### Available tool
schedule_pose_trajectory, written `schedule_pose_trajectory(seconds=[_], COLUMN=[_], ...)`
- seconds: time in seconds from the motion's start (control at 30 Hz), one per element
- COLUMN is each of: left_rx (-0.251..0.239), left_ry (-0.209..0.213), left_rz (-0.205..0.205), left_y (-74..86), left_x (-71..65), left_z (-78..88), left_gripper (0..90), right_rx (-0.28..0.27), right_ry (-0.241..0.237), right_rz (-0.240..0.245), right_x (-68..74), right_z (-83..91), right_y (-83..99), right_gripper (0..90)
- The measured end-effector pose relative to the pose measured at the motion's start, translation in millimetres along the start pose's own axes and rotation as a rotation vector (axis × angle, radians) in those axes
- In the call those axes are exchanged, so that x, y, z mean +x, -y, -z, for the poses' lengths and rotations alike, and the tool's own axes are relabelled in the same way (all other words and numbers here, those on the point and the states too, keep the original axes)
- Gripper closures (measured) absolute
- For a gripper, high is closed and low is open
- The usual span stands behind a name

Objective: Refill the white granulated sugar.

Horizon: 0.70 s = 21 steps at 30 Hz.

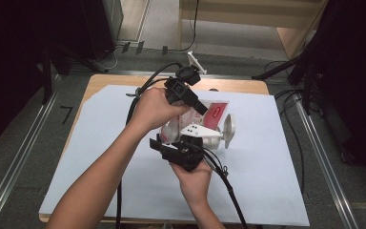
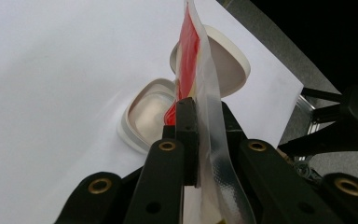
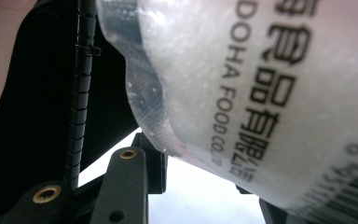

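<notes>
Work sat mid-sheet (image 1: 124,157), bare paper all round. Left gripper (image 2: 200,121) clamped the pouch (image 2: 191,51) edge; right gripper (image 3: 200,172) pinched its bulging body. Pouch clear plastic with red panel, held above the white container (image 1: 219,136).

On the bench (image 1: 100,83) lies a sheet (image 1: 267,181) that covers most of its top, and near the sheet's middle stands an open container (image 2: 142,114) with its lid (image 2: 230,65) raised behind it. A food pouch (image 1: 208,114) is held above the container, just in front of the lid, between the two grippers: the left gripper (image 1: 201,109) comes at it from the far left and clamps one edge, while the right gripper (image 1: 164,143) sits on the near side, its jaws around the pouch's lower end. Cables trail off the bench's near edge.
</notes>
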State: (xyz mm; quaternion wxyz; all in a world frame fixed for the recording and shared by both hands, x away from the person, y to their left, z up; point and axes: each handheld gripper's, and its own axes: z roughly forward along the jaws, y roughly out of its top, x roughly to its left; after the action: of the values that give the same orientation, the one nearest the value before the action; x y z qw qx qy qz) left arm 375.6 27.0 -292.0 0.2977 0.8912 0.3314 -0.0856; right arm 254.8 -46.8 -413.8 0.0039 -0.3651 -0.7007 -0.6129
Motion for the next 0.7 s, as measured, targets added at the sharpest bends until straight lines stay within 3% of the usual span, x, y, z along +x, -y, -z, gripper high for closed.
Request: schedule_pose_trajectory(seconds=[0.23, 0.4, 0.7], left_rx=[0.009, 0.023, 0.025], left_ry=[0.006, 0.000, 0.000], left_rz=[0.014, -0.007, -0.003], left_y=[1.0, 1.3, 1.4], left_x=[1.6, 2.0, 0.3], left_z=[1.3, 2.1, 4.6], left_gripper=[84.5, 85.3, 85.4], right_rx=[0.007, 0.013, 0.004], right_ry=[-0.004, -0.002, -0.007], right_rz=[0.002, 0.002, -0.001], right_x=[1.6, 2.6, 5.1], right_z=[-1.1, -1.7, -1.6], right_y=[-1.0, 0.2, -0.5], right_gripper=[63.5, 63.5, 63.4])
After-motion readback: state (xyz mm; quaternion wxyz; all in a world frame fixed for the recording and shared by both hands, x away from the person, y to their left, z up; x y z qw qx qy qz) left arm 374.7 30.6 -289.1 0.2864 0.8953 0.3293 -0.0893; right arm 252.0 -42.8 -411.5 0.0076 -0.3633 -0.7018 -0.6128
